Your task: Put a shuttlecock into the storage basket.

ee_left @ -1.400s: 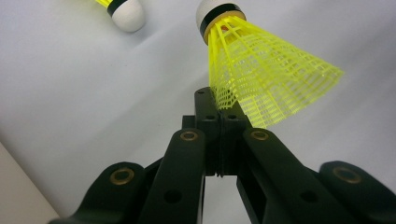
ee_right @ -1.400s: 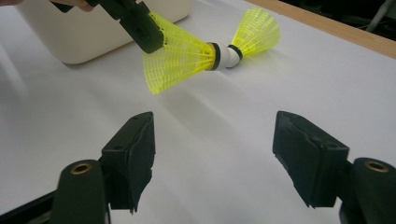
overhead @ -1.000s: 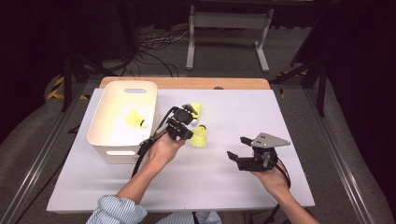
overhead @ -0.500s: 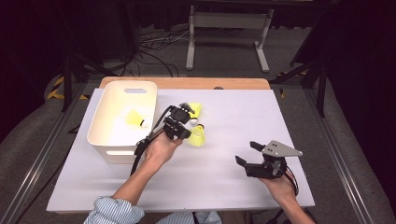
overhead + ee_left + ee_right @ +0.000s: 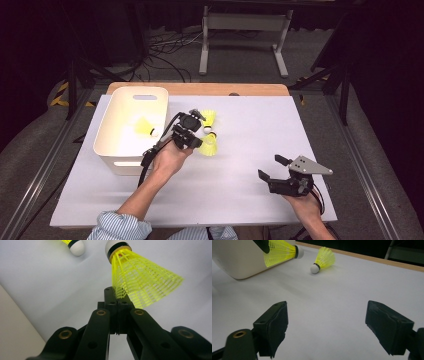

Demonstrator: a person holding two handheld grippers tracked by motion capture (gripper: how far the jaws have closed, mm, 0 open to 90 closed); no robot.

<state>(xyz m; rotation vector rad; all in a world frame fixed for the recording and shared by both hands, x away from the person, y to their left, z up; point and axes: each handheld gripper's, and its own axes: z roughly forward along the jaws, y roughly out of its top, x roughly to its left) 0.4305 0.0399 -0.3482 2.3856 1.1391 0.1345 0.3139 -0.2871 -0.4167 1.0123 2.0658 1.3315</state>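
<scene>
Left gripper (image 5: 196,136) fingers clenched on a shuttlecock's (image 5: 142,280) skirt edge, just right of the bin (image 5: 131,129). Next: carry over bin, drop. Right gripper (image 5: 334,325) released, jaws just widened, empty.

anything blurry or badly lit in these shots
High view: table brightly lit, surroundings nearly black. Left gripper view: held shuttlecock fairly sharp, black jaws up close soft. Right gripper view: near jaws blurred, lying shuttlecock and white bin slightly soft.
</scene>
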